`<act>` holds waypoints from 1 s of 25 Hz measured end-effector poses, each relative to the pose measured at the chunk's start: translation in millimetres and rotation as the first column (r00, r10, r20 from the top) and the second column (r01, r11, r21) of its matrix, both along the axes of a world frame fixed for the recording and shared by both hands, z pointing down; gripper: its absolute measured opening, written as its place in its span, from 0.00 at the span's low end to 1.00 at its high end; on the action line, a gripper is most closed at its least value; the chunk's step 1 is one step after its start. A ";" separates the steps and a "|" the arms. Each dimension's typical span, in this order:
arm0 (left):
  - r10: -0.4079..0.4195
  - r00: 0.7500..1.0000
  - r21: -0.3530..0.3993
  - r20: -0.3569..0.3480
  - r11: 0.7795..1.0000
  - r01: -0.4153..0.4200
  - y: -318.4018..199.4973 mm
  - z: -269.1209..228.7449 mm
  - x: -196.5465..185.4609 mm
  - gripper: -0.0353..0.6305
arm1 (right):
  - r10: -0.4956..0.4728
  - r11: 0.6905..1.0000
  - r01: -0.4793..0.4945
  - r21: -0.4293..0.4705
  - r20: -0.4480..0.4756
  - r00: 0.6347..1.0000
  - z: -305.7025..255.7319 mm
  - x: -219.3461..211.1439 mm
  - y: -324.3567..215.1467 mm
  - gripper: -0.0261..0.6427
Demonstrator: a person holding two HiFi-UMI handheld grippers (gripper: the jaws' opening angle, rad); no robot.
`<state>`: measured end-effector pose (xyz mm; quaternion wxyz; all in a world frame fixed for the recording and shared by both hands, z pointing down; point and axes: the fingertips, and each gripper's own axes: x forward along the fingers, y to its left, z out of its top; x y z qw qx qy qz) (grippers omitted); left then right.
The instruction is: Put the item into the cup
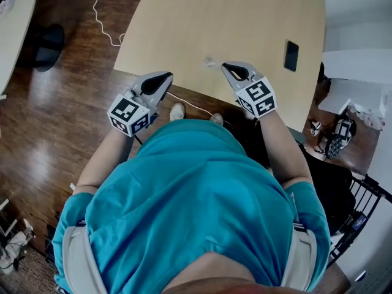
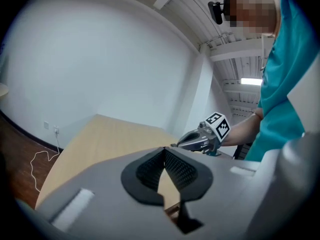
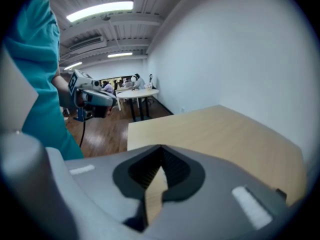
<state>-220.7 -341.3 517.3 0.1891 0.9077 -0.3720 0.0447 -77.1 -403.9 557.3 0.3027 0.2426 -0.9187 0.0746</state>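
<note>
A light wooden table [image 1: 245, 17] fills the top of the head view. One small pale item [image 1: 209, 61] lies near its front edge; what it is cannot be made out. No cup shows in any view. My right gripper [image 1: 224, 66] hovers just right of that item, jaws shut with nothing between them [image 3: 161, 148]. My left gripper [image 1: 166, 76] hangs at the table's near-left edge, also shut and empty [image 2: 164, 150]. Each gripper shows in the other's view: the right gripper [image 2: 200, 136] and the left gripper [image 3: 92, 96].
A flat black phone-like slab [image 1: 291, 55] lies on the table's right side. On the wooden floor are a white cable [image 1: 107, 11] and a round white table [image 1: 12, 29] at the left. A black metal rack [image 1: 361, 207] stands at the right.
</note>
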 end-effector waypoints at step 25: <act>0.206 0.978 0.213 0.019 0.955 -0.205 82.1 -100.9 104.8 0.06 | 0.298 0.903 -0.377 0.205 0.333 0.895 -139.4 169.4 169.9 0.04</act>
